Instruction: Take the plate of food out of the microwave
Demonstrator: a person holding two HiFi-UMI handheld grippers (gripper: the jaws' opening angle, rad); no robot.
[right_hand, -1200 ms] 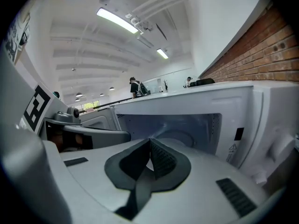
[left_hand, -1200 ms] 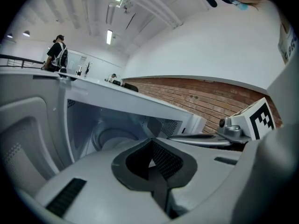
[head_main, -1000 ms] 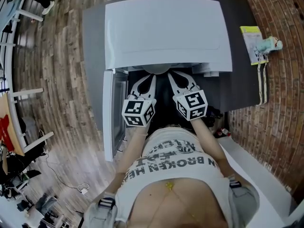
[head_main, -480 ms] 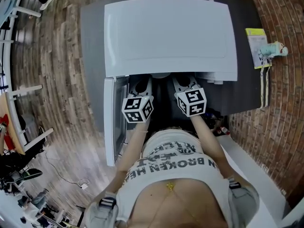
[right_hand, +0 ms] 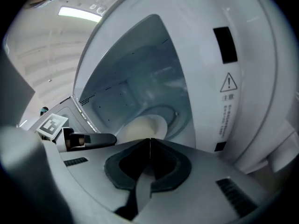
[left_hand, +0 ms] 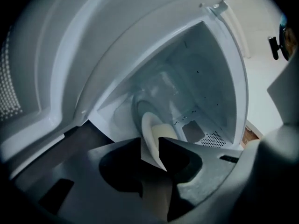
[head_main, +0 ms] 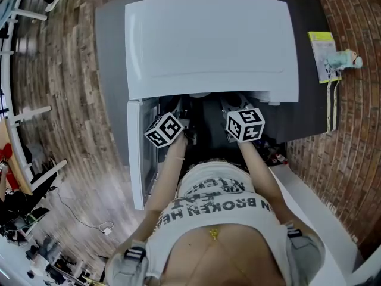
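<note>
The white microwave [head_main: 208, 40] stands with its door [head_main: 138, 154] swung open to the left. Both grippers reach into its cavity; in the head view only their marker cubes show, the left [head_main: 164, 130] and the right [head_main: 245, 124]. Inside lies a white plate [left_hand: 148, 125] with pale food [left_hand: 164, 130] on the glass turntable. My left gripper [left_hand: 150, 143], rolled to one side, is shut on the plate's near rim. My right gripper [right_hand: 150, 141] is shut, its tips just before the plate [right_hand: 142, 126], with nothing seen between them.
The microwave sits on a grey table [head_main: 110, 70]. A yellow-green packet [head_main: 318, 55] and a small pale object [head_main: 345, 58] lie at its right edge, next to a brick wall [head_main: 357, 130]. The left gripper's cube [right_hand: 52, 125] shows beside my right gripper inside the cavity.
Both grippers have gone deeper into the microwave, so their jaws are now hidden under its top in the head view. The left gripper's cube has rolled to one side.
</note>
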